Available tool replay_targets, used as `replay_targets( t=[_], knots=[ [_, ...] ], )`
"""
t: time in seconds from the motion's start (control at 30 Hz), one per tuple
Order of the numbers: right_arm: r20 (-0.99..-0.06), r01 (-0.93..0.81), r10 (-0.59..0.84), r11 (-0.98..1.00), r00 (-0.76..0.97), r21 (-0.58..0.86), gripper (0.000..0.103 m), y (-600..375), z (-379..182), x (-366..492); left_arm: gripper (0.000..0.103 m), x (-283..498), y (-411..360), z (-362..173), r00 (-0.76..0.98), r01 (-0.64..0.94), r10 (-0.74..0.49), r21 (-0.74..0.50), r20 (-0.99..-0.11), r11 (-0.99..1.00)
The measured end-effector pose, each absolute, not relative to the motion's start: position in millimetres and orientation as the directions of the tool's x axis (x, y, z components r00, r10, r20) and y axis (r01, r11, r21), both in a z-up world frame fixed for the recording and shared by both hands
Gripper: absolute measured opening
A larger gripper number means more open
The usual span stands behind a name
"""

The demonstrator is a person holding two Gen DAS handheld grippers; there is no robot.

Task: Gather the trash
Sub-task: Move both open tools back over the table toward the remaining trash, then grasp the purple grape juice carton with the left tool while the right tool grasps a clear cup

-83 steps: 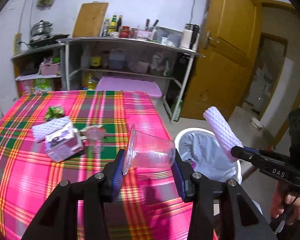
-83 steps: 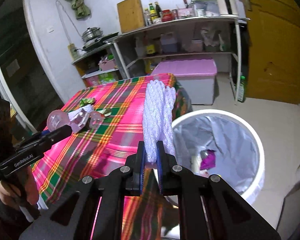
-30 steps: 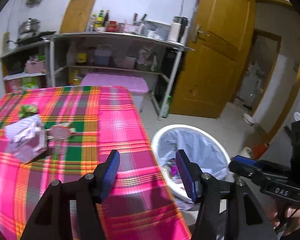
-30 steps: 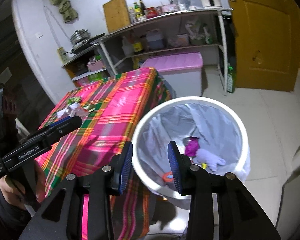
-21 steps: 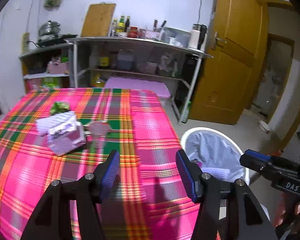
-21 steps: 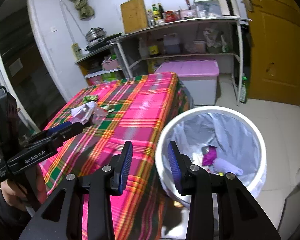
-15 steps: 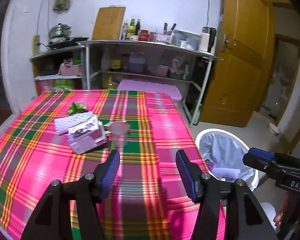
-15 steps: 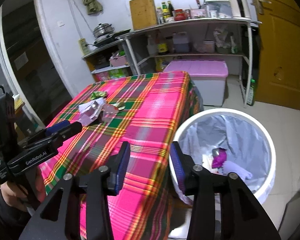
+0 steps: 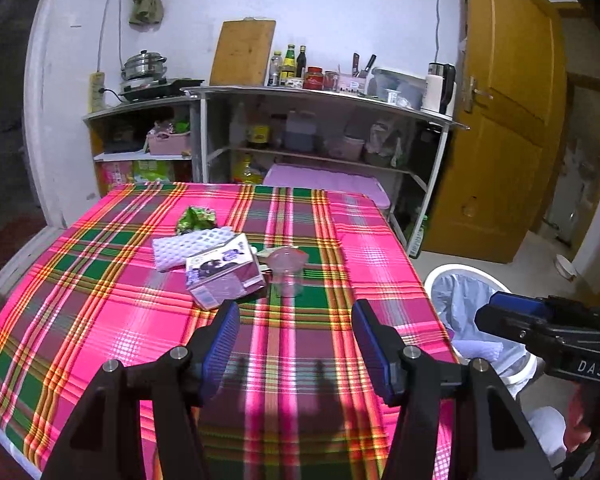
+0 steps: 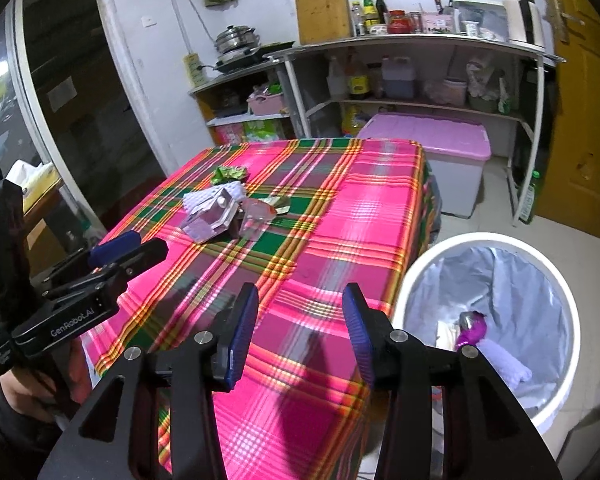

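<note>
Both claws wide apart, nothing in either one. Left gripper [image 9: 294,346] low over the near part of the checked table [image 9: 100,280]; right gripper [image 10: 298,330] off by the table's edge, next to the white bin [image 10: 556,412].

Trash in a little pile, straight ahead of the left gripper: purple carton [image 9: 224,276], clear cup [image 9: 287,268] just beside it (upright, from the look of it), white foam net [image 9: 188,246] and green wrapper [image 9: 196,218] behind.

Left gripper probably nearer. Carton lying tilted, long side slanting across. Likely next: straight reach forward.
</note>
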State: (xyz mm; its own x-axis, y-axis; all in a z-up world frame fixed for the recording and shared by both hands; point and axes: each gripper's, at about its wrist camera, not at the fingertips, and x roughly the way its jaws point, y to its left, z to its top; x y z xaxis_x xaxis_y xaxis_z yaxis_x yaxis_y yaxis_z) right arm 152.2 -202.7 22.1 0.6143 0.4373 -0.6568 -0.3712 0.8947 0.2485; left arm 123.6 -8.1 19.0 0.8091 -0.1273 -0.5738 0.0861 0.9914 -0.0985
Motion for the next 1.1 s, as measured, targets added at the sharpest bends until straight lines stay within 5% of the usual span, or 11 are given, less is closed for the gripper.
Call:
replay_targets(
  t=[0.57, 0.9, 1.1],
  knots=[
    [-0.695, -0.408, 0.447, 0.882, 0.563, 0.237, 0.045, -166, 12, 189, 0.058, 160, 41, -2, 0.767, 0.023, -0.133, -0.18, -0.628, 0.983],
    [-0.708, -0.418, 0.45, 0.877, 0.543, 0.237, 0.045, -160, 4, 204, 0.079, 203, 52, -13, 0.754, -0.013, -0.122, -0.201, -0.645, 0.98],
    [-0.714, -0.418, 0.447, 0.878, 0.539, 0.234, 0.045, -160, 3, 213, 0.081, 231, 53, -24, 0.734, -0.046, -0.117, -0.221, -0.669, 0.974]
  ],
)
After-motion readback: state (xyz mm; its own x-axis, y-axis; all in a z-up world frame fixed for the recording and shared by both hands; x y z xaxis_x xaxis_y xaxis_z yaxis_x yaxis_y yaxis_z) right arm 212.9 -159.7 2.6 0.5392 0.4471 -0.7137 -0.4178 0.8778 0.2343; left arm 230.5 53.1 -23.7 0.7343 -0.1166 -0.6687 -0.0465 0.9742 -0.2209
